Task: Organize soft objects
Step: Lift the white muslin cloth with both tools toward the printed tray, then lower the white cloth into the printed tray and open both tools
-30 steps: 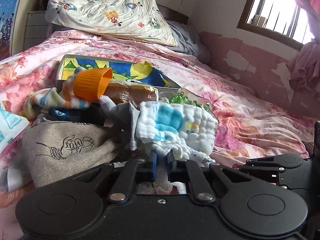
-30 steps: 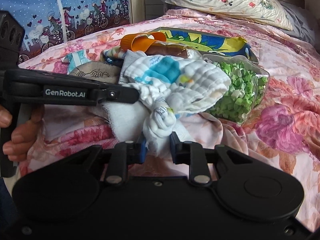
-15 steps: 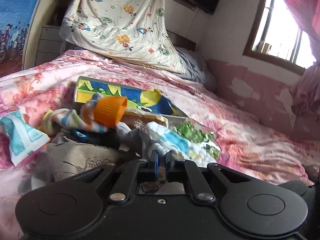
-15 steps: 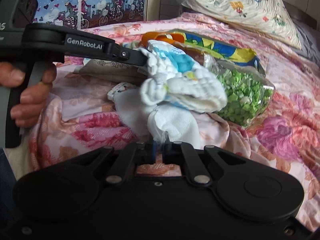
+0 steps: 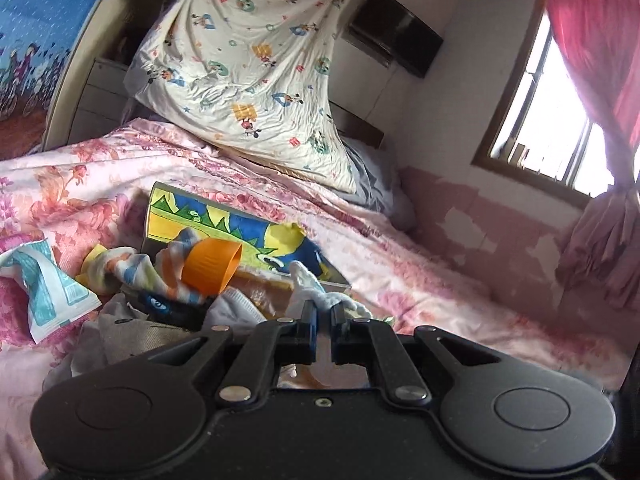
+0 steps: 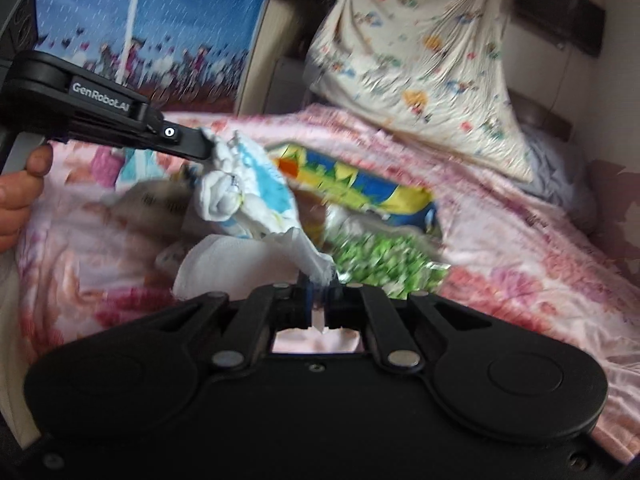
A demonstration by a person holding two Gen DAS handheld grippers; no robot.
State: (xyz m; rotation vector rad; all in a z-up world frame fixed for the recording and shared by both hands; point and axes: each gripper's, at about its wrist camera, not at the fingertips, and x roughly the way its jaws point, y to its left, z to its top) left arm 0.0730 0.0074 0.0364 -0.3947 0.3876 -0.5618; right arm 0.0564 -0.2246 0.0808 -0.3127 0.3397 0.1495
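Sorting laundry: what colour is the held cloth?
White cloth with light blue patches; right wrist view.

1. L tool (image 5: 323, 316): jaws nearly together, pinching a bit of white cloth (image 6: 256, 192) at the tips; body roughly level, nose tipped slightly down.
2. R tool (image 6: 320, 292): jaws fully closed, clamped on the other end of the cloth.
3. In R wrist view, L tool reaches in from the left.
4. Person's hand (image 6: 18, 196) wraps its grip, fingers curled.
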